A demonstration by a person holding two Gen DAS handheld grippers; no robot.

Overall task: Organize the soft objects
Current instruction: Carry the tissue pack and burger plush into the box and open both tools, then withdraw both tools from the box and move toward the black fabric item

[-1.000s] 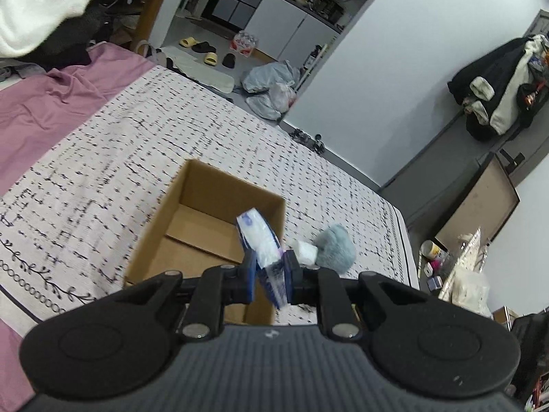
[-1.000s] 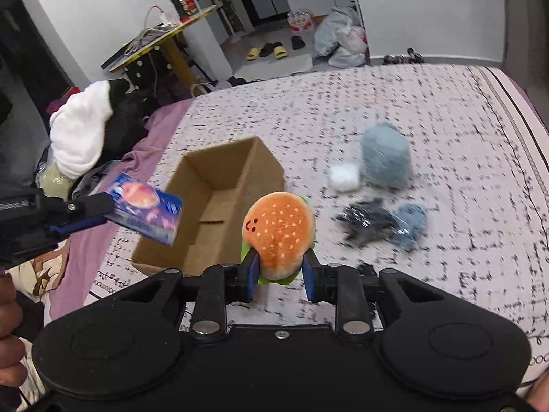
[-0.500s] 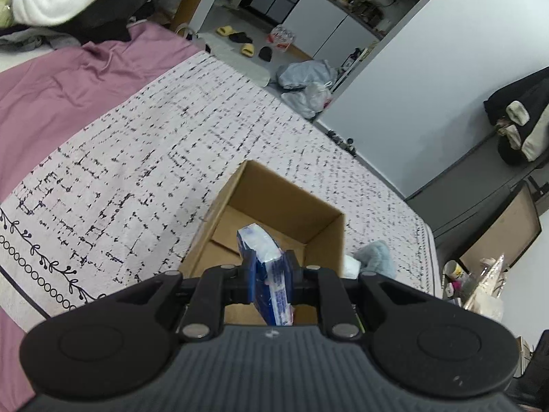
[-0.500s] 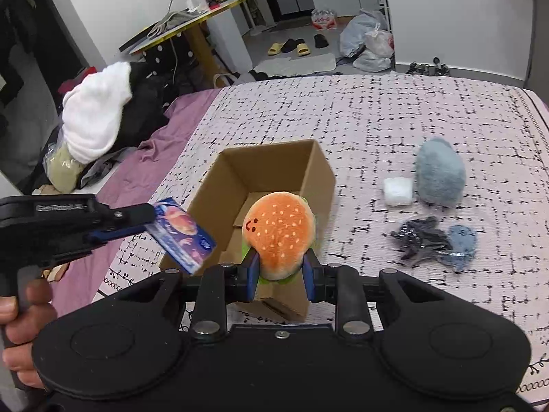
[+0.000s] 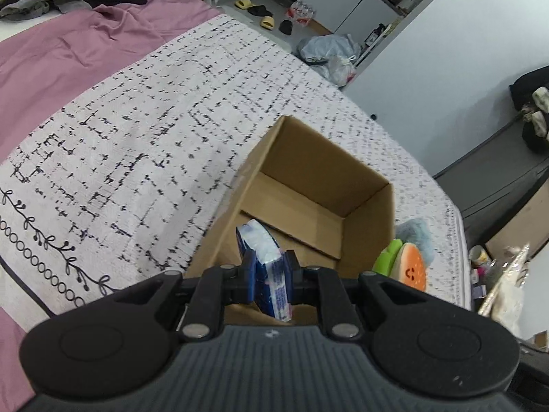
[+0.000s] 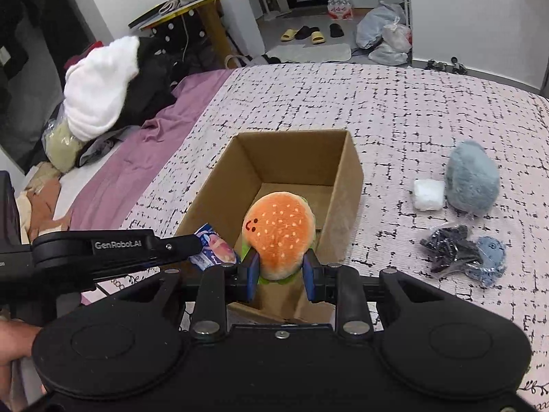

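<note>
My left gripper [image 5: 267, 273] is pinched tight on a flat blue tissue packet [image 5: 266, 257], which hangs over the near end of the open cardboard box [image 5: 369, 219]; my right gripper [image 6: 280, 273] is clamped on the lower half of a burger plush [image 6: 279, 231], its pads sunk into the sides, and it sits above that same near end of the box; in the right wrist view the left gripper comes in from the box's left, the packet just inside the near left corner and close beside the plush, whether touching I cannot tell; the box floor beyond both loads lies bare, with open room toward its far wall; the box's near wall is largely hidden behind my own gripper bodies in both views, so its near rim is hard to trace; right of the box, on the patterned bedspread [image 6: 394, 110], a white foam block [image 6: 427, 194] lies against a fluffy grey-blue plush [image 6: 471, 180], and nearer me a dark crumpled bag [image 6: 447, 245] touches a small blue knitted toy [image 6: 490, 255]; what the bag holds I cannot make out; left of the box the bedspread runs clear to a purple sheet [image 6: 137, 168]; a hand [image 6: 15, 338] shows at the left edge, cut off.
</note>
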